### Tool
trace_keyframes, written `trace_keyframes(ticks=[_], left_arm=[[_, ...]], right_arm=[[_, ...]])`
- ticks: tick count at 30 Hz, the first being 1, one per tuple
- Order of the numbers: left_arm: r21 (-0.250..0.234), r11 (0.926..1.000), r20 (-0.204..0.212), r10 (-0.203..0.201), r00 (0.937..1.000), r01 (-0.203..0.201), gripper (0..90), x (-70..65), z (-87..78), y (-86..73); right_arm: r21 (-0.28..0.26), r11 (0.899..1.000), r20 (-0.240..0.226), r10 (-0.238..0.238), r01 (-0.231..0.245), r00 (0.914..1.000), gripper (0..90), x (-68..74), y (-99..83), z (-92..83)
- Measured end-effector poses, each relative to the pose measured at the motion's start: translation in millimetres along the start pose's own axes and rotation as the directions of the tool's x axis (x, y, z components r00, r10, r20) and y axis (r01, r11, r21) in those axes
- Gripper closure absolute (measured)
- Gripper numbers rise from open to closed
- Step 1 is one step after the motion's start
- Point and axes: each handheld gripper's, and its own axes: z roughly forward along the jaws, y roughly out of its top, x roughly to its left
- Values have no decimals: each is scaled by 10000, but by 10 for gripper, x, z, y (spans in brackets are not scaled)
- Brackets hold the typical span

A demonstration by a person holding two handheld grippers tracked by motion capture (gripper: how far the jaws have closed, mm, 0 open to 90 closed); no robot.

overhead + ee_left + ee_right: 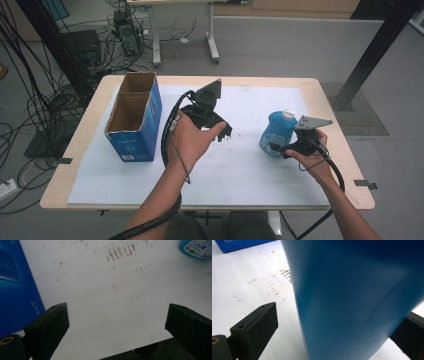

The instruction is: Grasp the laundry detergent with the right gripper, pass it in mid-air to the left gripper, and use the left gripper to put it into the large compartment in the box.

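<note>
Now blue bottle (276, 132) upright, cap topmost.

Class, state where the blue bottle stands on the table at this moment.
In the high view the blue bottle stands upright at the table's right side, between the open jaws of the right gripper, far right of the blue box.

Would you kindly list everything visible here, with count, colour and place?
bottle: one, blue with white cap, right side of the sheet, between the right gripper's jaws.
box: one, blue cardboard, open top, two compartments, left side of the sheet.
sheet: one, white, scuffed, covering the table.
table: one, light wood.
left gripper: one, black, jaws wide apart, above the middle of the sheet.
right gripper: one, black, jaws either side of the bottle with a gap showing.
</note>
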Motion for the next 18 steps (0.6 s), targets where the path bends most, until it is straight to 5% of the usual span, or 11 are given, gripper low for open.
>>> trace_keyframes(ticks=[18], left_arm=[[30, 10000, -1, 41, 10000, -41, 56, -19, 10, 13]], right_arm=[[-213, 9997, 5, 112, -112, 9999, 21, -7, -10, 33]])
